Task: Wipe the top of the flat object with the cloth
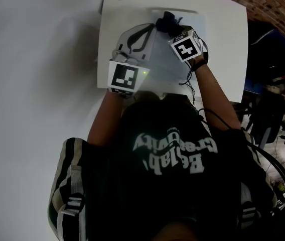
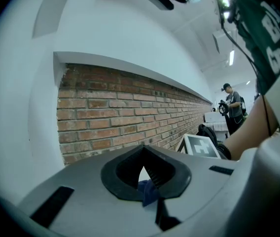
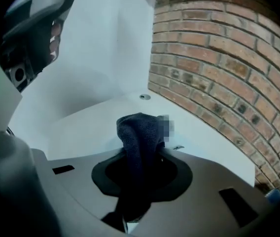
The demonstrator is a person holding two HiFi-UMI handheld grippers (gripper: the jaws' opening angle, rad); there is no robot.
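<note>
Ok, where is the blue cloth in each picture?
Head view: cloth near the top, middle.
Left gripper view: a small blue bit of cloth low in the middle, between the jaws.
Right gripper view: cloth at the centre, bunched in the jaws.
Shared landmark: the brick wall.

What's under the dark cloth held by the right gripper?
The cloth, clamped in the right gripper, sits near the far edge of the flat pale object on the white table. The patch directly beneath it is covered.
</note>
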